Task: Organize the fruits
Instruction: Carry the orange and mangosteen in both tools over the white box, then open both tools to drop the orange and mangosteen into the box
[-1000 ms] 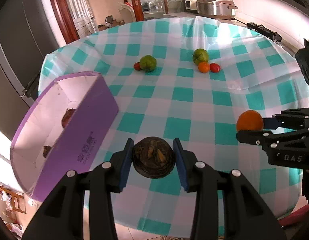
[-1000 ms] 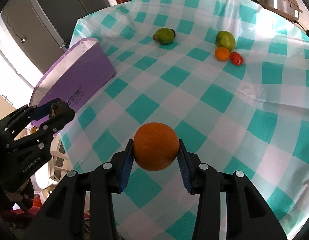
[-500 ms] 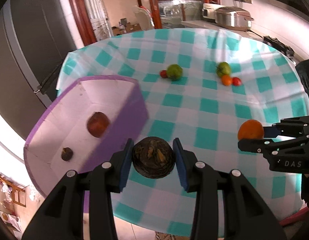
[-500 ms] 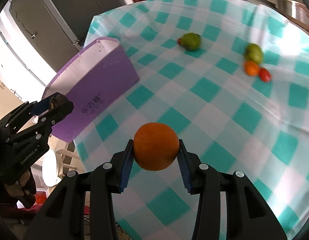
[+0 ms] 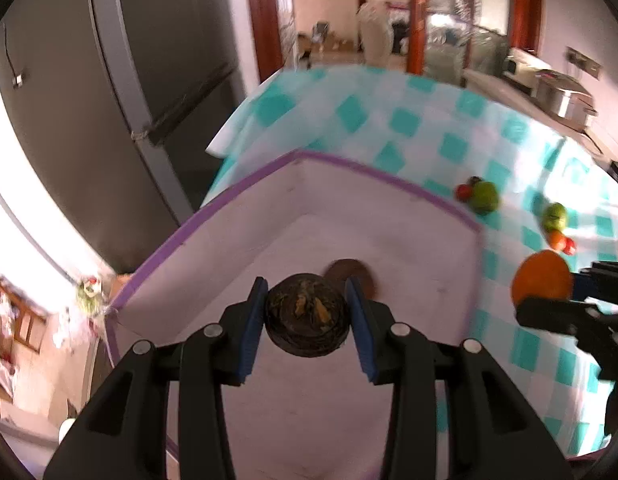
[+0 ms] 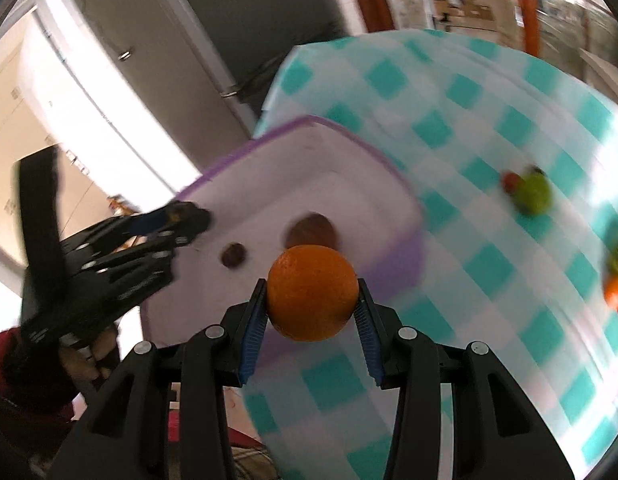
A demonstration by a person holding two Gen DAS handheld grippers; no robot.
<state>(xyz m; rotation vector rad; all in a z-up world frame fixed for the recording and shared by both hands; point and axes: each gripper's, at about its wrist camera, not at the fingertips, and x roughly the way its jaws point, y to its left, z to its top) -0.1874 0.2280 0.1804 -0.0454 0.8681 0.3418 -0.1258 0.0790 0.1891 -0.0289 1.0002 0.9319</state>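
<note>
A: What is pinched by the left gripper?
B: A dark round fruit, held over the purple-edged box at the table's left edge.

A: And the right gripper?
B: An orange is clamped just beside the box wall. A brown fruit lies inside; blurred green fruit, possibly limes, sit farther back on the checked cloth.

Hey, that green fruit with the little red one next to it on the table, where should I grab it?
Grip the round green fruit across its widest middle, coming straight down from above. The small red fruit touches its left side, so set the tool's fingers on the near and far sides, which look free, though the view is blurred.
</note>
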